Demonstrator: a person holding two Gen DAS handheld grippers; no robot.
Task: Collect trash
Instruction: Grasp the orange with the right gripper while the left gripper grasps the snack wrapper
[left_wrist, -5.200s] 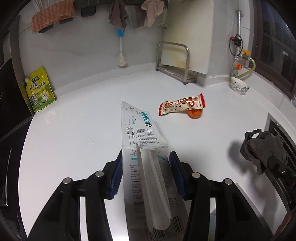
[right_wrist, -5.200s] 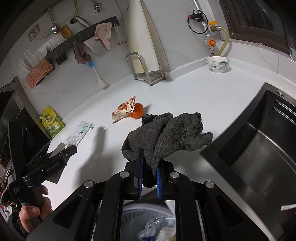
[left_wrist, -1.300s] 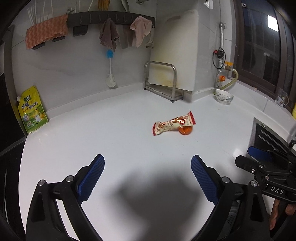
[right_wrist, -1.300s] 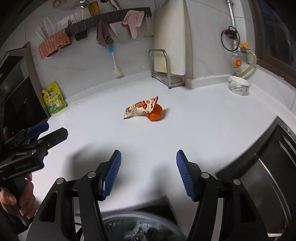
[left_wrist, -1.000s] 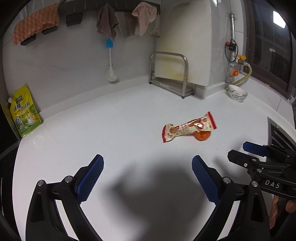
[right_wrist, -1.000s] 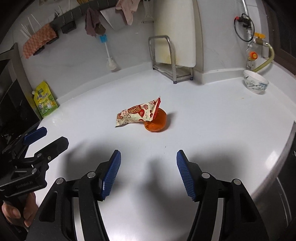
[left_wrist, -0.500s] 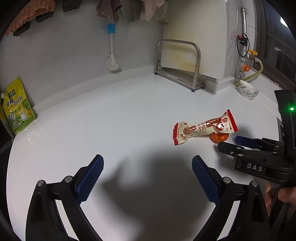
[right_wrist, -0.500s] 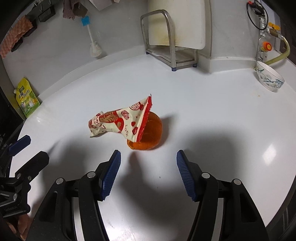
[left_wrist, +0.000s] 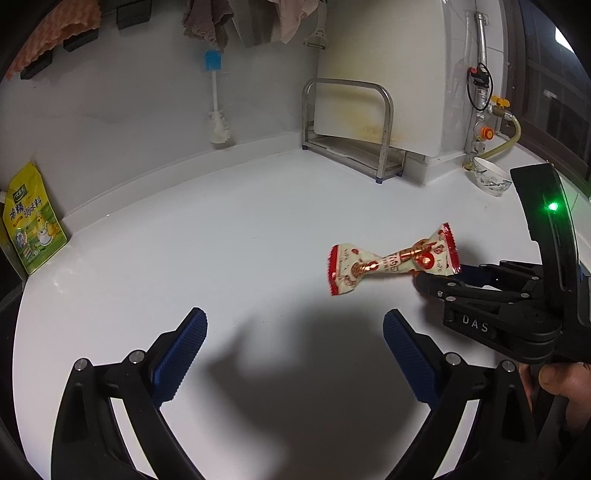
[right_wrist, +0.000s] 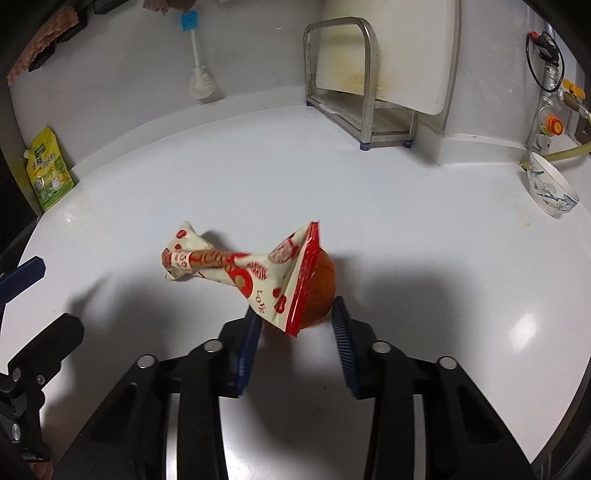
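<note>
- Here, the right gripper (right_wrist: 295, 328) has its two blue fingers (right_wrist: 246, 350) on either side of one orange fruit (right_wrist: 320, 291); its jaws have just been closing, and the right-hand pad touches the fruit, while contact on the left-hand side is hidden behind the wrapper.
- One red-and-cream snack wrapper (right_wrist: 236, 267), twisted at its middle, lies over the fruit; its red crimped end sits between the right gripper's fingers, and its other end reaches away to the left of them, on the white counter (right_wrist: 424, 229).
- The left gripper (left_wrist: 295, 350) holds its two fingers spread wide, with nothing between them; in its view the wrapper (left_wrist: 391, 264) lies ahead and to the right of its right finger, at the tips of the right gripper (left_wrist: 439, 277).
- One hand (left_wrist: 565, 384) grips the right gripper's handle.
- Containers, counted: one patterned bowl (right_wrist: 550, 192), far right of the right fingers; its inside cannot be made out. One steel rack (right_wrist: 354, 110), straight ahead, holds one white cutting board (right_wrist: 402, 48).
- One yellow-green pouch (right_wrist: 48, 173) stands far left of the fingers; one blue-handled brush (right_wrist: 197, 55) hangs on the wall beyond.
</note>
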